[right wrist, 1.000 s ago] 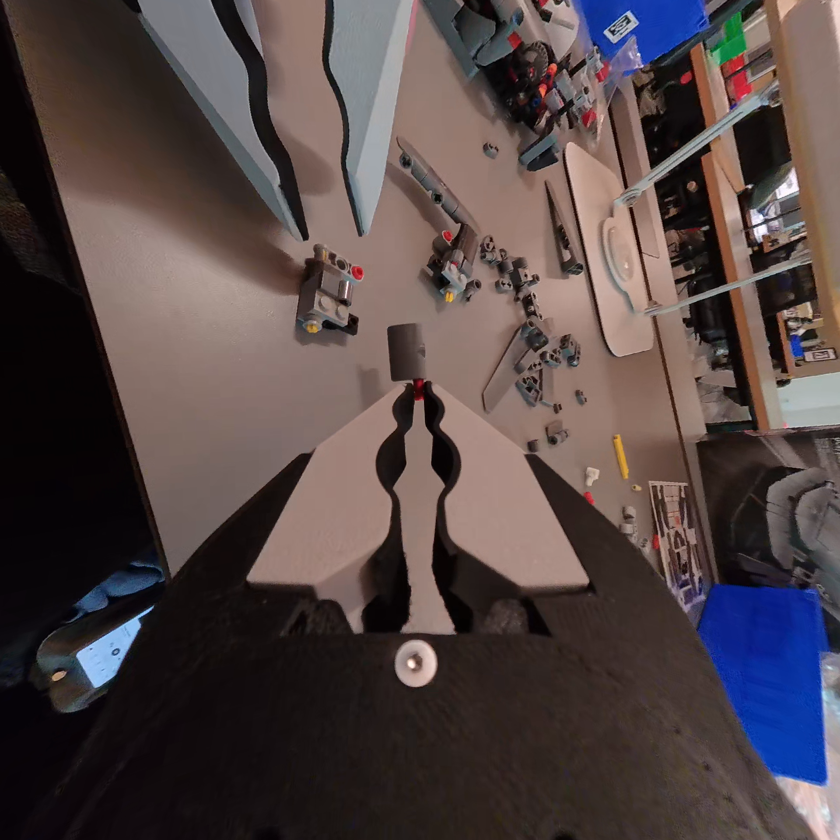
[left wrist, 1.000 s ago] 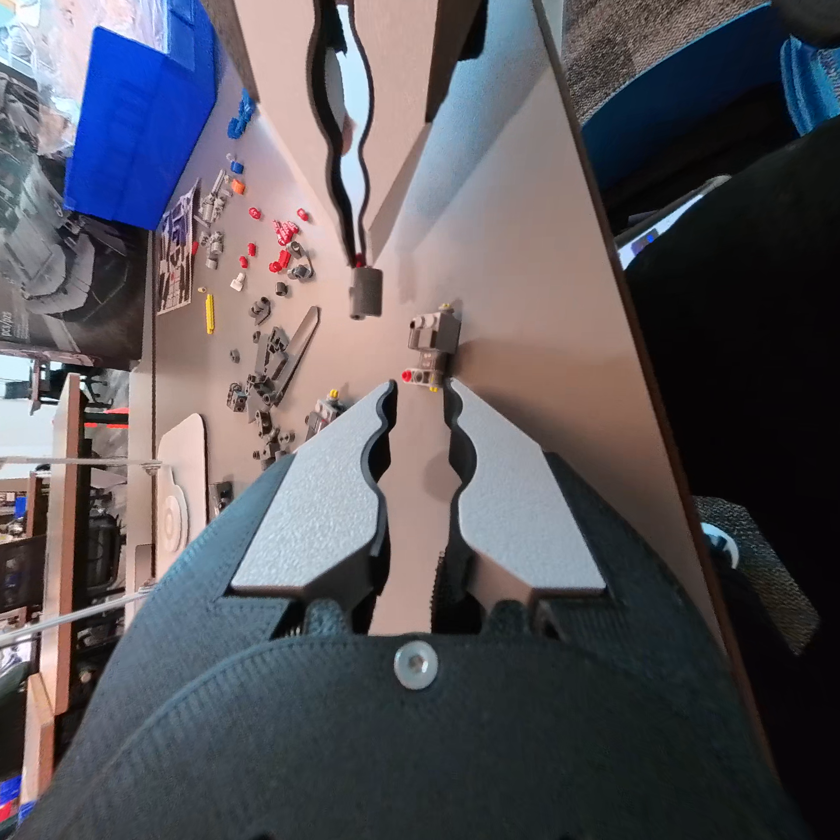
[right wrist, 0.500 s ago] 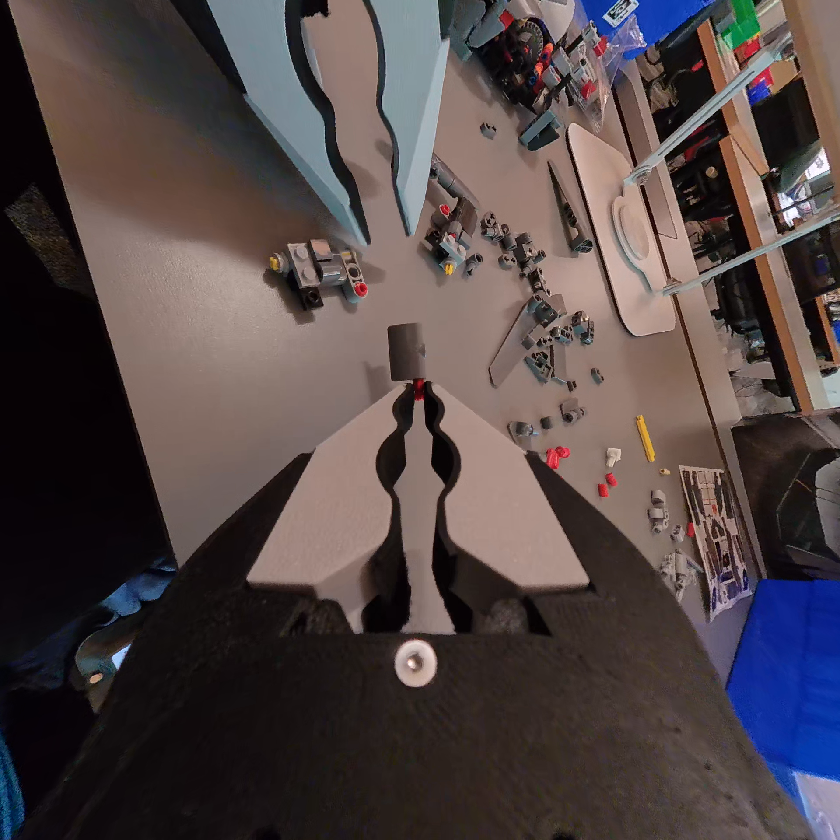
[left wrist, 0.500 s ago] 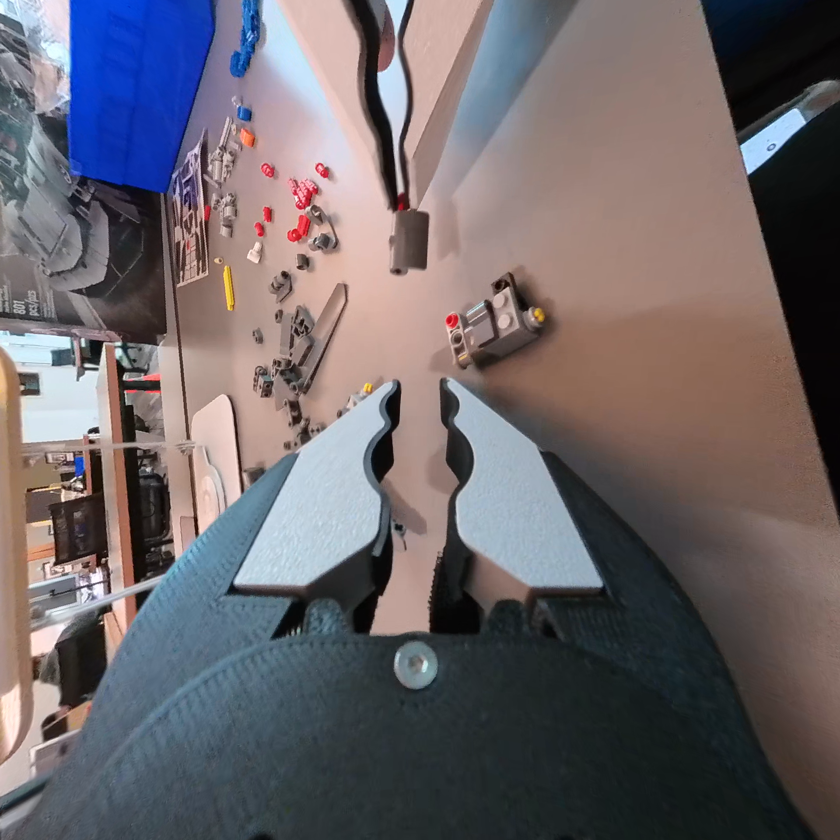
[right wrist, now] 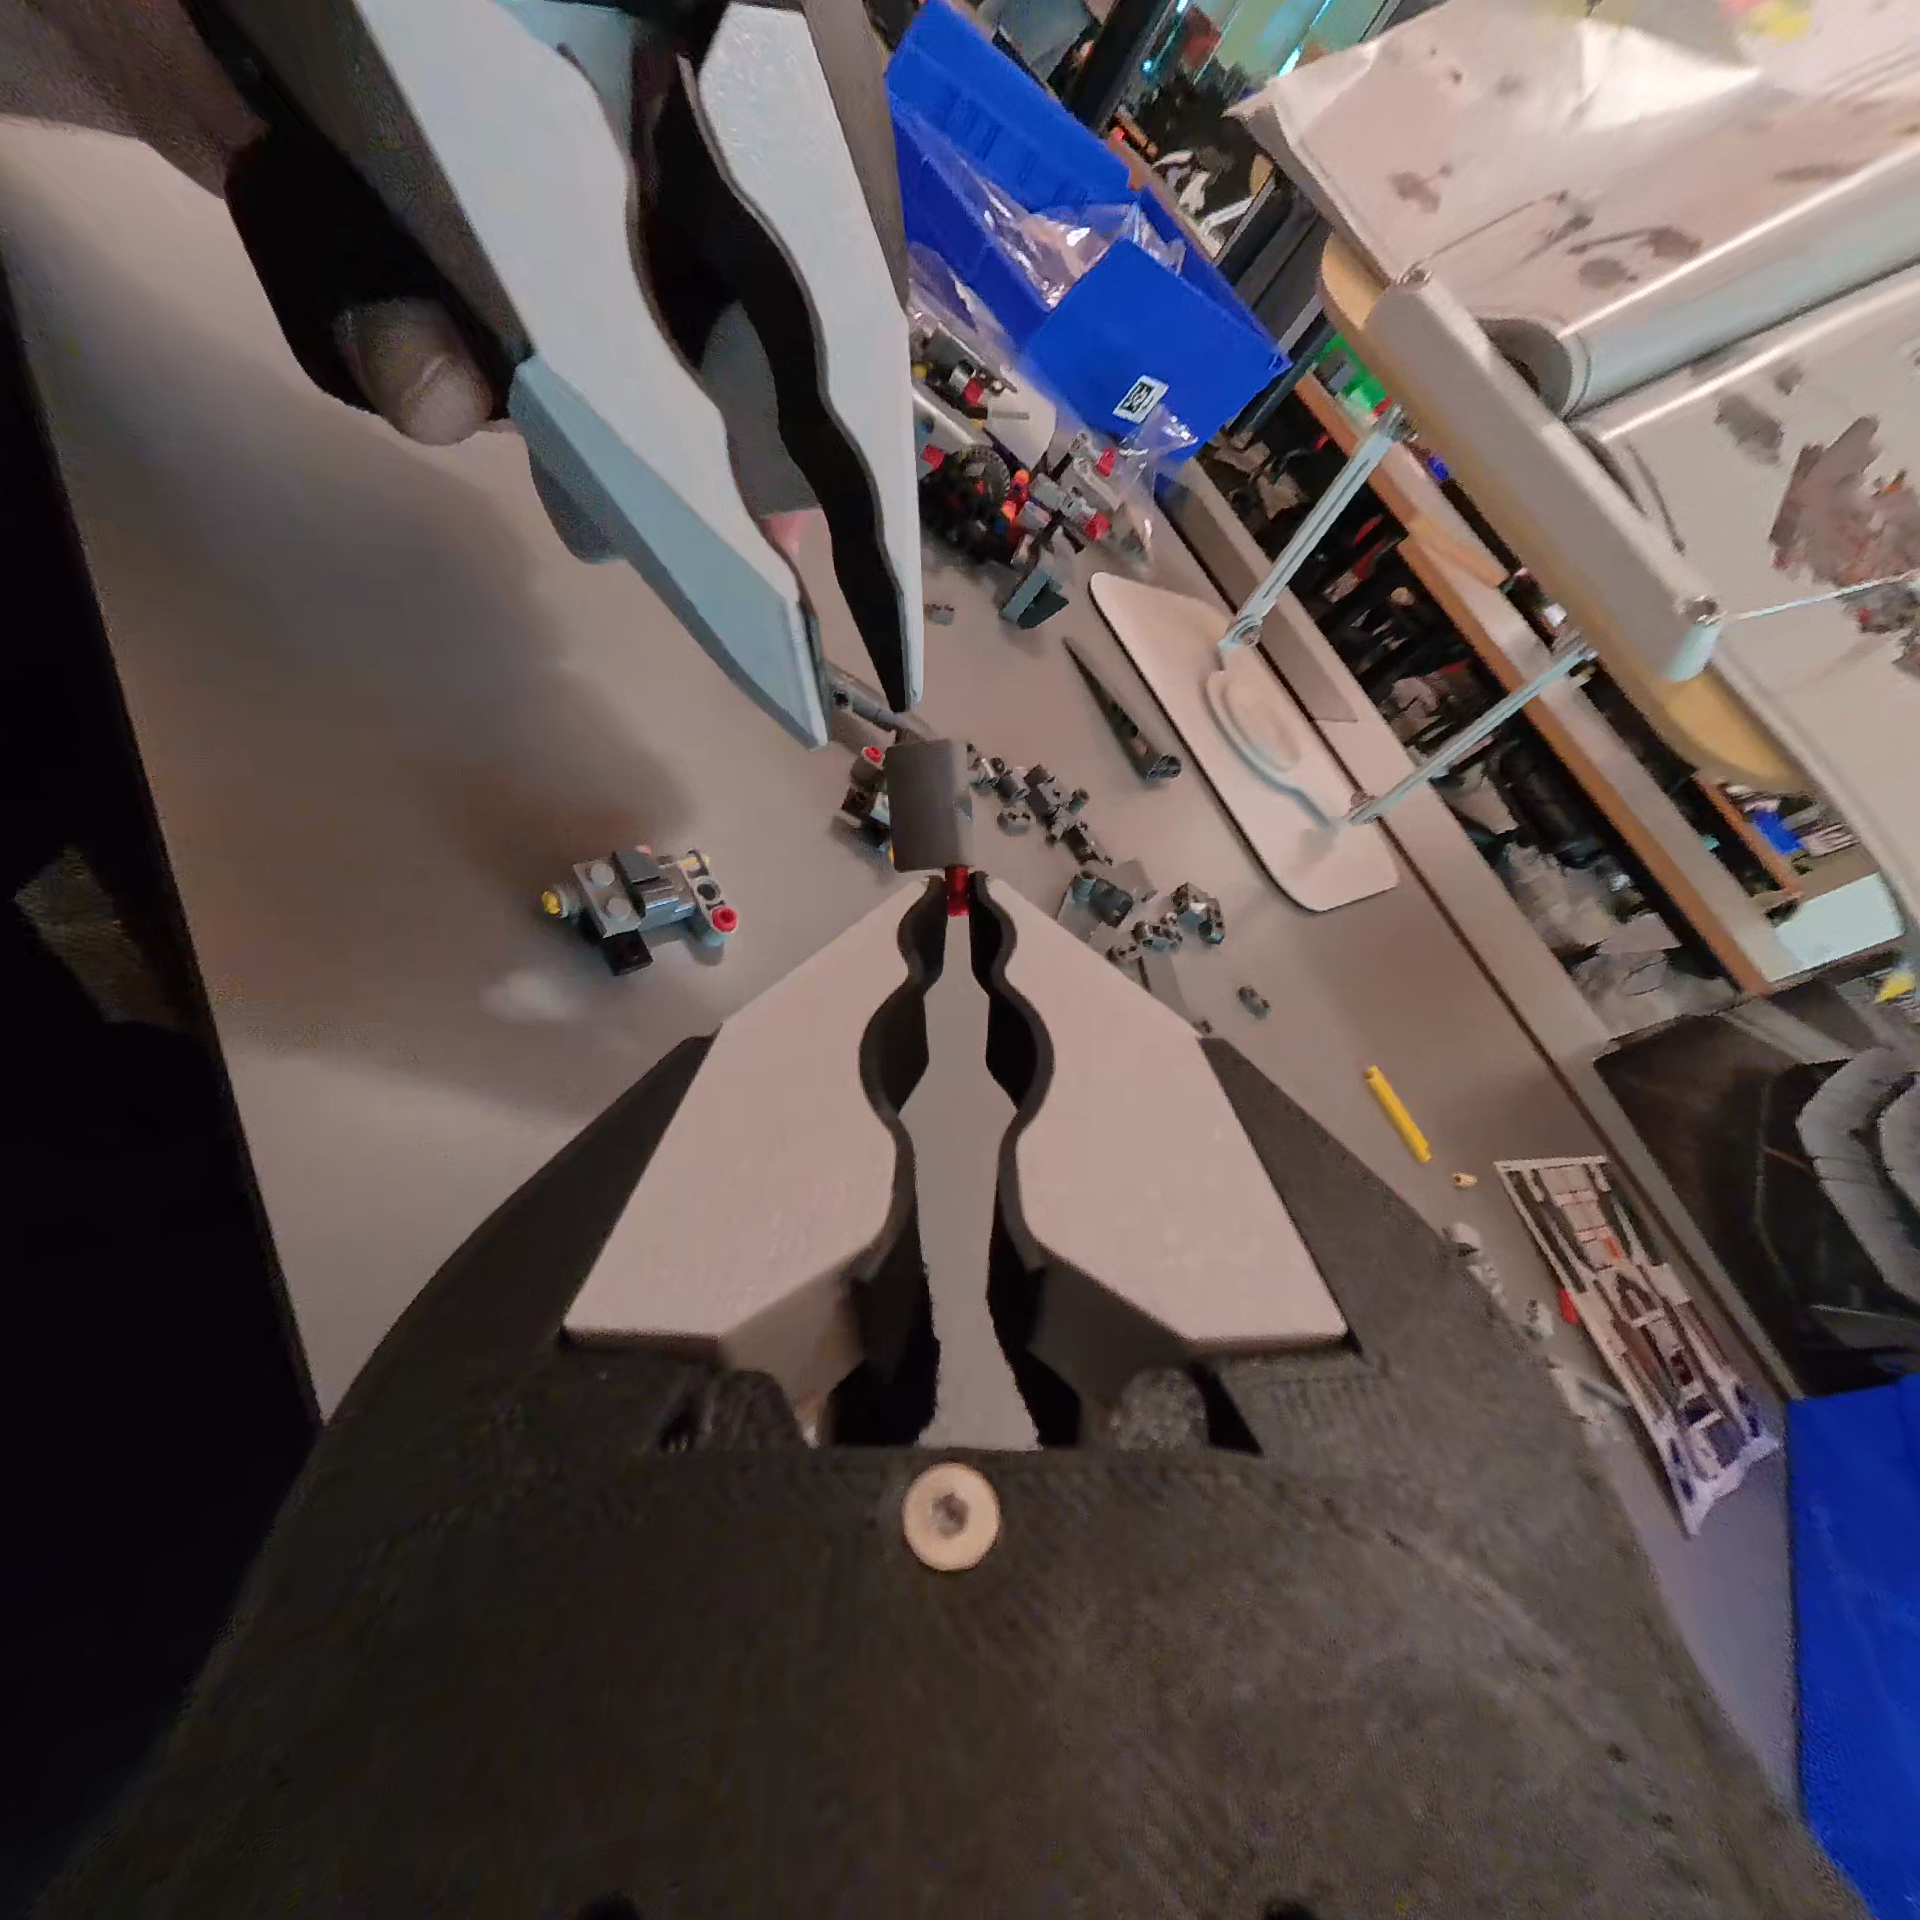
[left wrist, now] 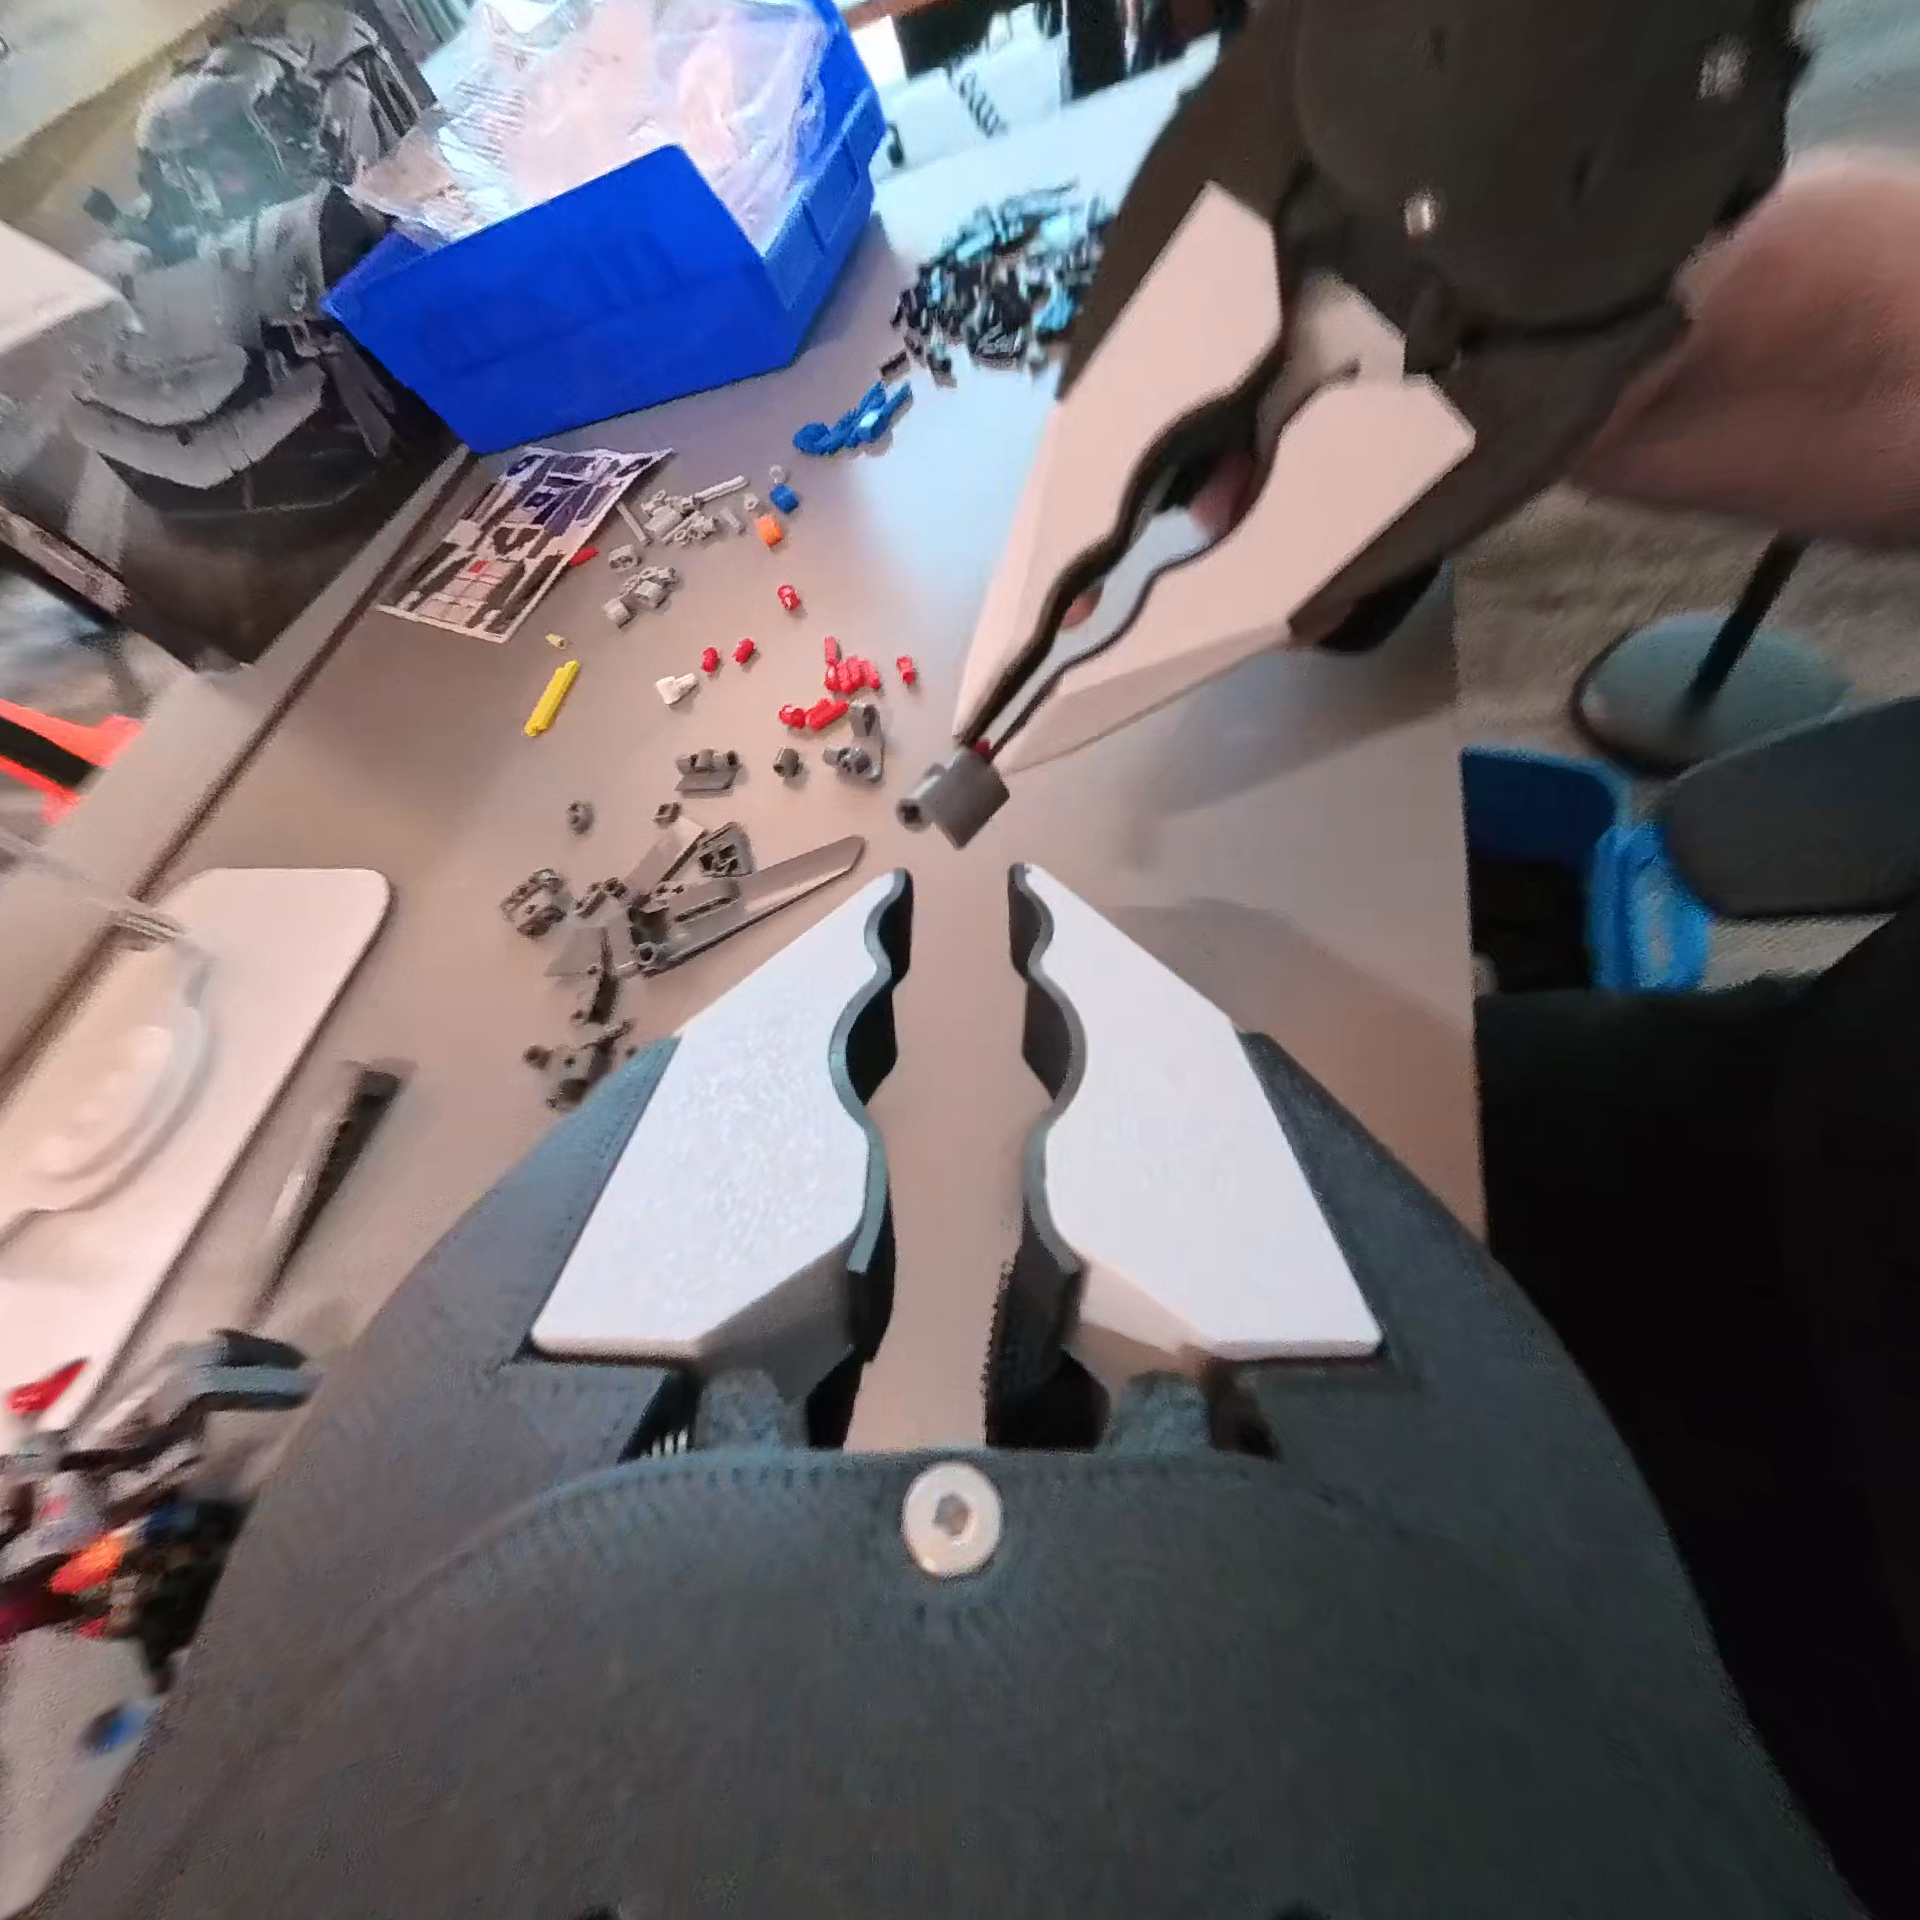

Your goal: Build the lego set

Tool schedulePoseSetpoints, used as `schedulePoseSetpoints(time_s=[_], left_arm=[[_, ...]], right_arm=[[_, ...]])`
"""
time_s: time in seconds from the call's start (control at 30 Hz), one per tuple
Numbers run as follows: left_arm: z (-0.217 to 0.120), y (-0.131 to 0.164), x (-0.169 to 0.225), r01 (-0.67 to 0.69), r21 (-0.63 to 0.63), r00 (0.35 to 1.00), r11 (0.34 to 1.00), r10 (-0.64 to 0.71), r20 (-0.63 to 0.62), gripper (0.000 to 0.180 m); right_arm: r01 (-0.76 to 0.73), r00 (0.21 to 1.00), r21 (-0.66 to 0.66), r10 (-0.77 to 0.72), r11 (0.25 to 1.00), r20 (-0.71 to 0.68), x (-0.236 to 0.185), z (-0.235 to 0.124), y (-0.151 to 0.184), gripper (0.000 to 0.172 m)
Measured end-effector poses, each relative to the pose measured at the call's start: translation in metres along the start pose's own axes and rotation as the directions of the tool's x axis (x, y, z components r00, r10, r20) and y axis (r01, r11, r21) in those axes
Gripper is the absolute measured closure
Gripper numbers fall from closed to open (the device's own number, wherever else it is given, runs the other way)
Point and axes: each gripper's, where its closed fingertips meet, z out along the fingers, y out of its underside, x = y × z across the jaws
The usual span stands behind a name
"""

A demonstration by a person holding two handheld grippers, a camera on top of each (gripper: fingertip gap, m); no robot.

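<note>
While the right gripper (right wrist: pixel 958 902) clamps a red pin (right wrist: pixel 957 896) carrying a grey block (right wrist: pixel 925 802), the left gripper (left wrist: pixel 959 883), jaws parted and empty, has swung up facing it.

1. My hand (left wrist: pixel 1766 343) on the right gripper (left wrist: pixel 977 740) is a smear, cut off by the frame's right edge.
2. The heap of dark and pale blue parts (left wrist: pixel 997 281) past the blue bin (left wrist: pixel 623 301) is too blurred for me to separate.
3. The colourful bits (left wrist: pixel 83 1538) at the lower left of my left view are blurred and cropped; I cannot tell what they are.
4. The dark grey block (right wrist: pixel 925 802) hides most of a small build behind it (right wrist: pixel 864 792).
5. My fingers (right wrist: pixel 416 364) holding the left gripper (right wrist: pixel 868 722) are mostly hidden behind its body.
6. The printed sheet (right wrist: pixel 1631 1340) is partly covered by my right gripper's housing.
</note>
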Motion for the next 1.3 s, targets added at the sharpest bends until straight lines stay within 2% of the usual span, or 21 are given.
schedulePoseSetpoints(time_s=[0.1, 0.37, 0.57, 0.87, 1.0, 1.17, 1.3], left_arm=[[-0.001, -0.007, -0.001, 0.117, 0.050, 0.992, 0.992, -0.115, -0.045, 0.164], [0.002, -0.011, -0.004, 0.231, 0.103, 0.971, 0.967, -0.224, -0.081, 0.172], [0.000, -0.017, -0.002, 0.343, 0.156, 0.932, 0.926, -0.315, -0.178, 0.180], [0.000, -0.016, 0.000, 0.317, 0.137, 0.935, 0.938, -0.285, -0.213, 0.180], [-0.002, -0.013, -0.001, 0.279, 0.086, 0.938, 0.956, -0.253, -0.237, 0.180], [-0.007, -0.007, -0.002, 0.240, 0.000, 0.931, 0.971, -0.230, -0.285, 0.180], [-0.009, -0.004, -0.001, 0.293, -0.048, 0.886, 0.955, -0.290, -0.362, 0.180]], right_arm=[[0.049, 0.998, 0.017, -0.048, 0.999, -0.050, 0.003, 0.000, -0.006, 0.170], [0.130, 0.984, 0.060, -0.122, 0.990, -0.131, 0.004, 0.001, -0.022, 0.170], [0.159, 0.978, 0.066, -0.148, 0.985, -0.147, 0.005, 0.001, -0.025, 0.171], [0.179, 0.975, 0.058, -0.169, 0.982, -0.147, 0.004, 0.003, -0.024, 0.170], [0.185, 0.980, 0.060, -0.180, 0.981, -0.081, -0.002, 0.002, -0.022, 0.160], [0.140, 0.988, 0.082, -0.144, 0.987, 0.048, -0.007, -0.004, -0.018, 0.160], [0.171, 0.982, 0.084, -0.177, 0.982, 0.065, -0.007, -0.007, -0.020, 0.158]])
